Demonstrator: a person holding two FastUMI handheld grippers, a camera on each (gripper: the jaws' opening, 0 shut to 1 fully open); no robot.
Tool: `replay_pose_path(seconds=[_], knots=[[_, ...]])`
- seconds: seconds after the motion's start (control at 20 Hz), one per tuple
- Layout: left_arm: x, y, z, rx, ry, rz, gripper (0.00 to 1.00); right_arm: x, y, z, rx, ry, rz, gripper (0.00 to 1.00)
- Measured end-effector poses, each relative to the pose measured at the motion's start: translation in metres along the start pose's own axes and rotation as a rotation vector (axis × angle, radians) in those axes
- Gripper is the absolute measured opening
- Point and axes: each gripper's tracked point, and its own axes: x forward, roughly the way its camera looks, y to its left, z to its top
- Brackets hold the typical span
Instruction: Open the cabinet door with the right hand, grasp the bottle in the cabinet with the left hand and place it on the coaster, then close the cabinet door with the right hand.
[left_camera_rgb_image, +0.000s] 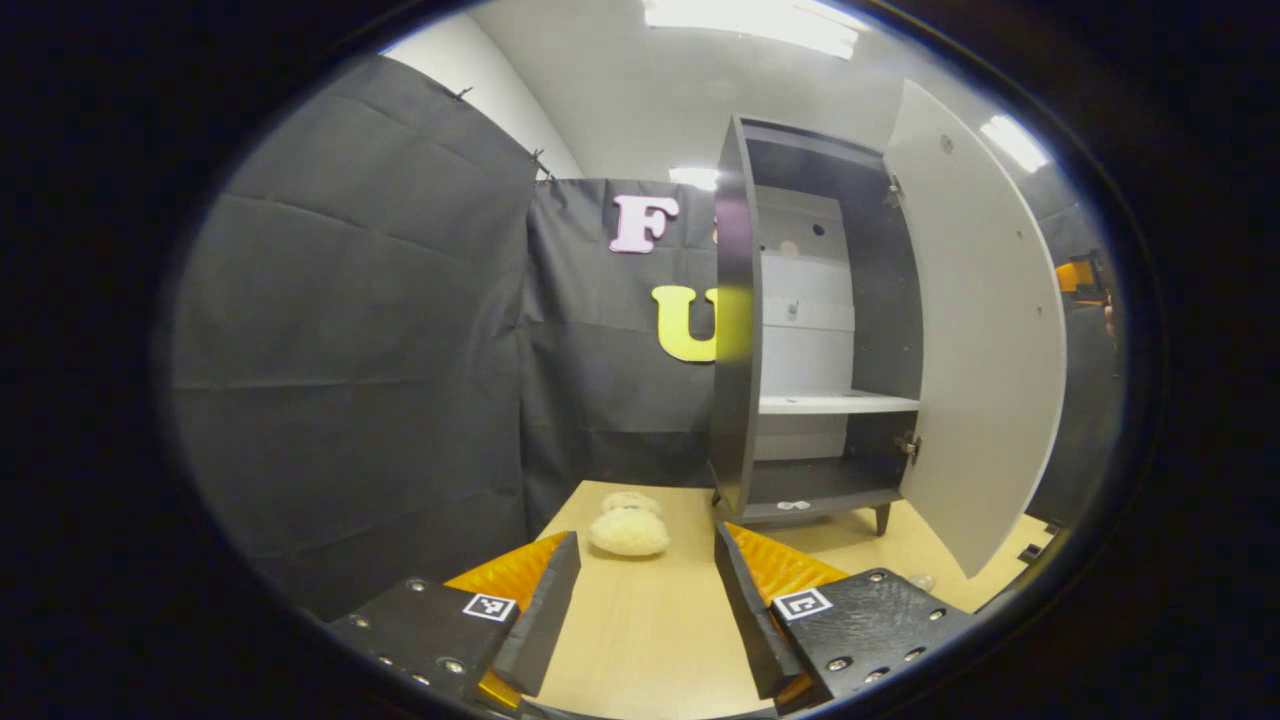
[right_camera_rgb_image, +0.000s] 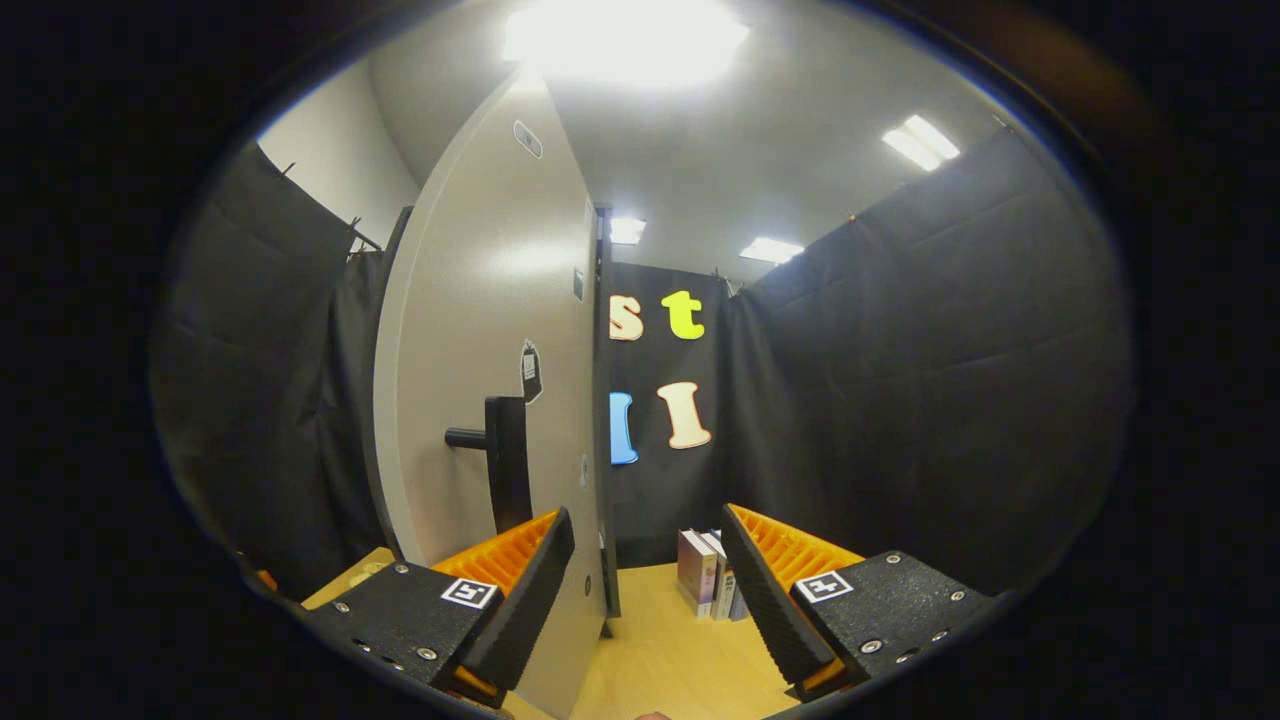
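In the left gripper view the dark cabinet (left_camera_rgb_image: 735, 330) stands on the wooden table with its pale door (left_camera_rgb_image: 985, 330) swung wide to the right. Its white shelf (left_camera_rgb_image: 835, 403) looks bare, and a small white item (left_camera_rgb_image: 793, 505) lies on its floor. A fluffy cream round pad (left_camera_rgb_image: 628, 530) lies on the table in front of the cabinet, to its left. My left gripper (left_camera_rgb_image: 646, 545) is open above the table, just short of that pad, holding nothing. In the right gripper view my right gripper (right_camera_rgb_image: 648, 520) is open beside the door's outer face (right_camera_rgb_image: 480, 330), near its dark handle (right_camera_rgb_image: 505, 465).
Several books (right_camera_rgb_image: 705, 585) stand upright on the table (right_camera_rgb_image: 660, 650) by the back cloth wall. A small pale thing (left_camera_rgb_image: 920, 580) lies near the foot of the open door, too small to tell. Black cloth walls close in on all sides.
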Motion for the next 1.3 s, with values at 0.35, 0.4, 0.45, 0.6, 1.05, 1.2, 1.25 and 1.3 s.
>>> replay_pose_path(seconds=[0.35,0.4,0.45,0.6,1.05,1.2,1.25,1.3], knots=[[-0.016,0.049,-0.001,0.002,-0.001,0.065,0.78,0.000,0.027,0.001,0.011,-0.007,0.079,0.92],[-0.018,0.056,-0.002,0.003,-0.001,0.075,0.78,0.000,0.031,0.000,0.012,-0.007,0.088,0.92],[-0.021,0.061,-0.002,0.004,-0.003,0.085,0.77,0.001,0.033,-0.001,0.012,-0.007,0.097,0.92],[-0.026,0.076,-0.005,0.006,0.000,0.114,0.78,0.002,0.042,0.000,0.013,-0.008,0.120,0.92],[-0.041,0.107,-0.008,0.015,0.013,0.175,0.81,0.006,0.071,-0.007,0.012,0.001,0.209,0.94],[-0.042,0.108,-0.004,0.009,0.001,0.181,0.77,0.004,0.071,-0.010,-0.002,0.012,0.223,0.94],[-0.042,0.109,-0.004,0.011,-0.002,0.182,0.78,0.003,0.070,-0.010,-0.007,0.012,0.223,0.94],[-0.042,0.109,-0.003,0.012,-0.006,0.181,0.75,0.004,0.070,-0.011,-0.010,0.011,0.223,0.94]])
